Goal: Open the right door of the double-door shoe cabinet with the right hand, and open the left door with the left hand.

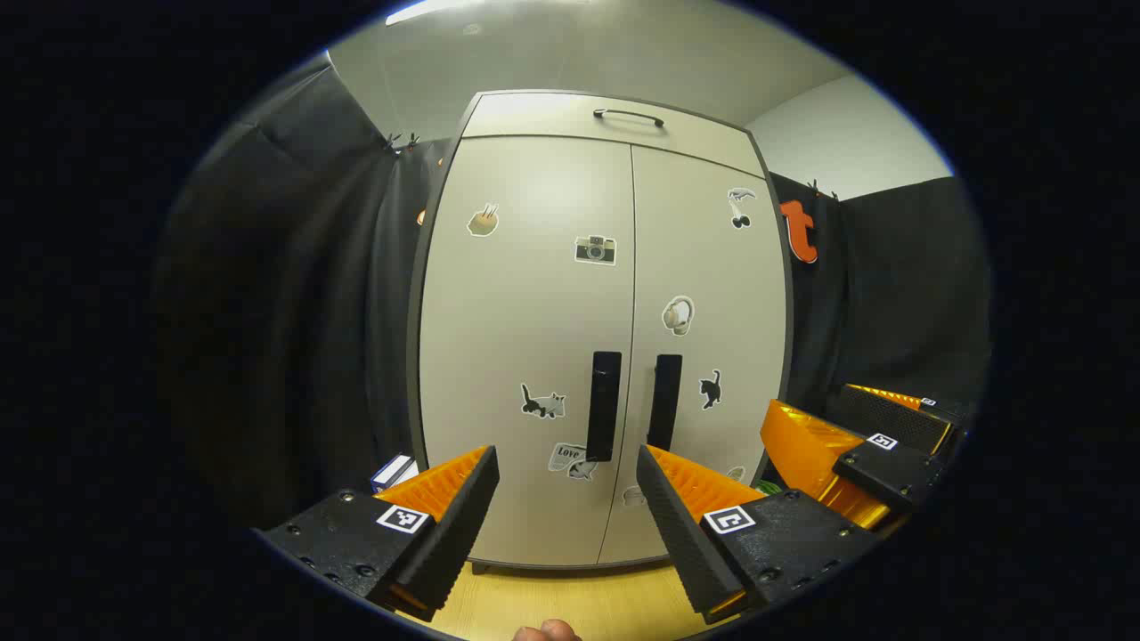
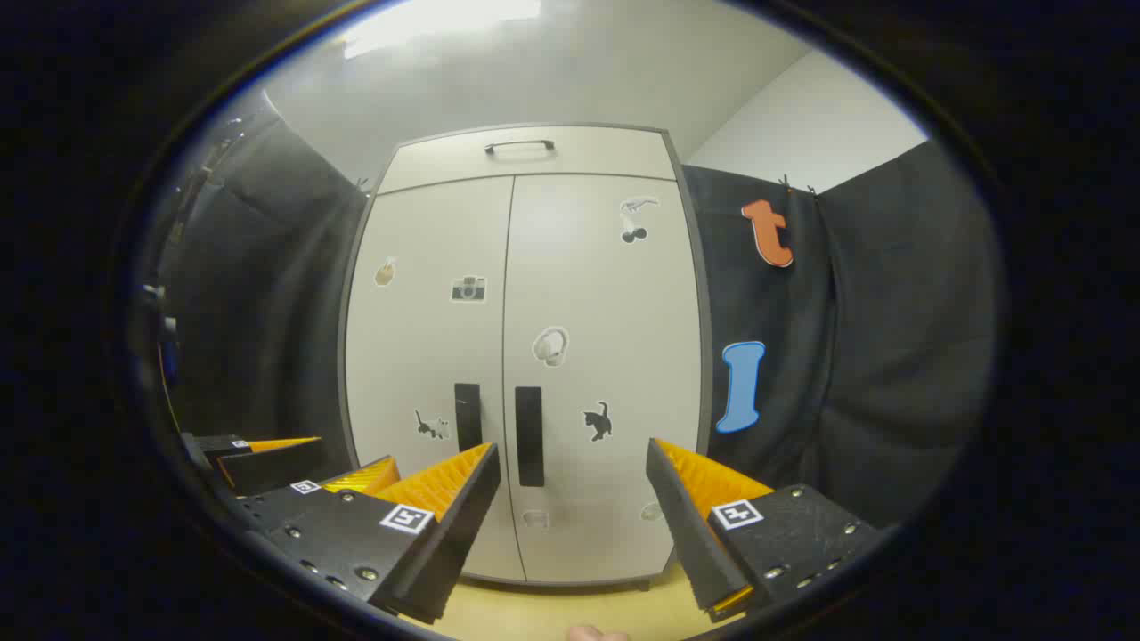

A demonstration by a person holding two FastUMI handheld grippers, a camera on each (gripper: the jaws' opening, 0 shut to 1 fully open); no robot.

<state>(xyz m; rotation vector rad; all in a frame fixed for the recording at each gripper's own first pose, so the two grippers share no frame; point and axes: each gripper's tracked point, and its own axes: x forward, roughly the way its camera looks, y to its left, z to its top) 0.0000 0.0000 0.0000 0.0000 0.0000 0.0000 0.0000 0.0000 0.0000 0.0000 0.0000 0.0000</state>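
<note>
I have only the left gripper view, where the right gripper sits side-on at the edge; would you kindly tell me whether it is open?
Observer: Yes. In the right gripper view the right gripper stands open, with a wide gap between its fingers.
Operator: Thank you. Is it lined up with what it has to pull?
Observer: Roughly. The right handle shows inside that gap, nearer the finger on that view's left side, and neither finger touches it.
</note>
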